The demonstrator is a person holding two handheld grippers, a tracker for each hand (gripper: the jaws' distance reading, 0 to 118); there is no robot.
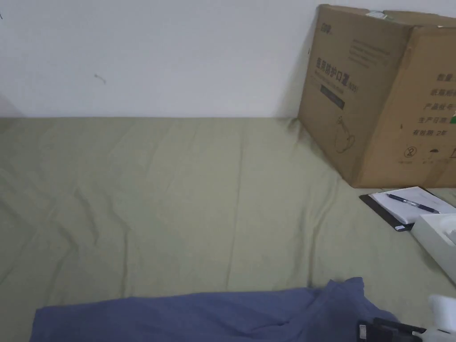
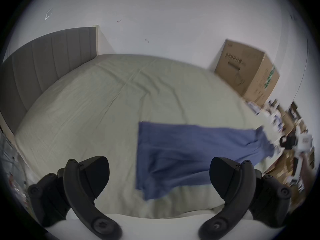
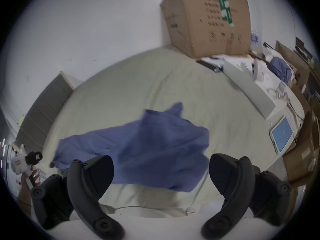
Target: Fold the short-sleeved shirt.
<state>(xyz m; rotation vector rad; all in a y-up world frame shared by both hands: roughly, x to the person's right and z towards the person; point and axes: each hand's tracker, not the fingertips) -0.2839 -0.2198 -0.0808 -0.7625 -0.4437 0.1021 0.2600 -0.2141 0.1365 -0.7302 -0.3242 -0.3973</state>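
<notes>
A bed (image 1: 178, 187) in pale green sheeting stands against a white wall. The blue shirt (image 2: 195, 153) lies rumpled near its front edge, well clear of the cardboard box (image 1: 378, 98). Left gripper (image 2: 159, 179) and right gripper (image 3: 161, 179) hover with jaws spread, empty. Folding looks unstarted; next, flatten it.

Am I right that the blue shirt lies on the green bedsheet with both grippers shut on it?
Not quite: the blue shirt does lie on the green bedsheet, but the left gripper and right gripper are open, as each gripper view shows.
</notes>
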